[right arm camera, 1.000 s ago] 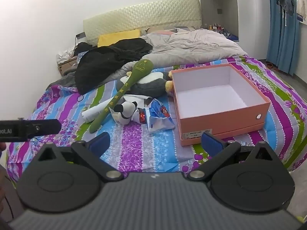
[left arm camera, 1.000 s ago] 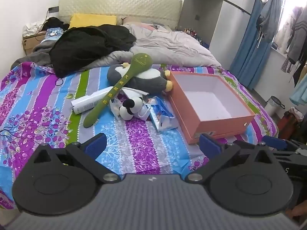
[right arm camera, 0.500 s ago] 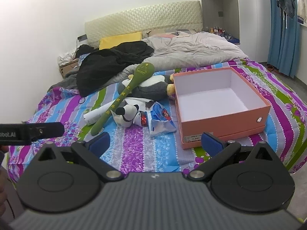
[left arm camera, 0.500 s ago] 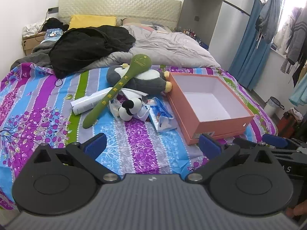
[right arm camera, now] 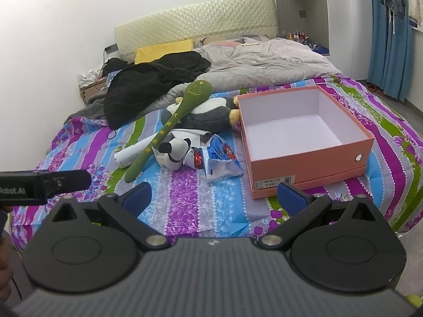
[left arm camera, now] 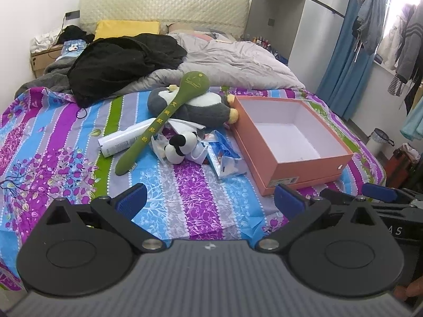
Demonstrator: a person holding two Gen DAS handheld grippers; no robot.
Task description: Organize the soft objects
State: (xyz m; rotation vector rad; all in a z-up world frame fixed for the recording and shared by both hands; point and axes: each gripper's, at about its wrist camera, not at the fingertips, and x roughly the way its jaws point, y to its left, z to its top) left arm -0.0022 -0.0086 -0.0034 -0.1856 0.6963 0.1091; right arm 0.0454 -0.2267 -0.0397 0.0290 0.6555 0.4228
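On the striped bedspread lies a pile of soft toys: a grey-and-white plush penguin (left arm camera: 201, 107) (right arm camera: 208, 113), a long green plush spoon (left arm camera: 161, 121) (right arm camera: 169, 129) leaning across it, and a small black-and-white plush dog (left arm camera: 181, 145) (right arm camera: 175, 152). A white tube (left arm camera: 123, 140) and a blue plastic packet (left arm camera: 224, 157) (right arm camera: 220, 162) lie among them. An open orange box (left arm camera: 309, 167) (right arm camera: 312, 166) with a white inside sits to their right, nothing in it. My left gripper (left arm camera: 210, 202) and right gripper (right arm camera: 214, 196) both hover open over the bed's near edge, well short of the pile.
A black garment (left arm camera: 124, 63) and a grey duvet (left arm camera: 238, 63) cover the far half of the bed. Blue curtains (left arm camera: 346, 52) and hanging clothes are on the right. The other gripper's body (right arm camera: 42, 185) shows at the left of the right wrist view.
Both cameras have drifted slightly back and up, so the bed and toys appear a little farther away. Nothing on the bed has moved, and both grippers stay open.
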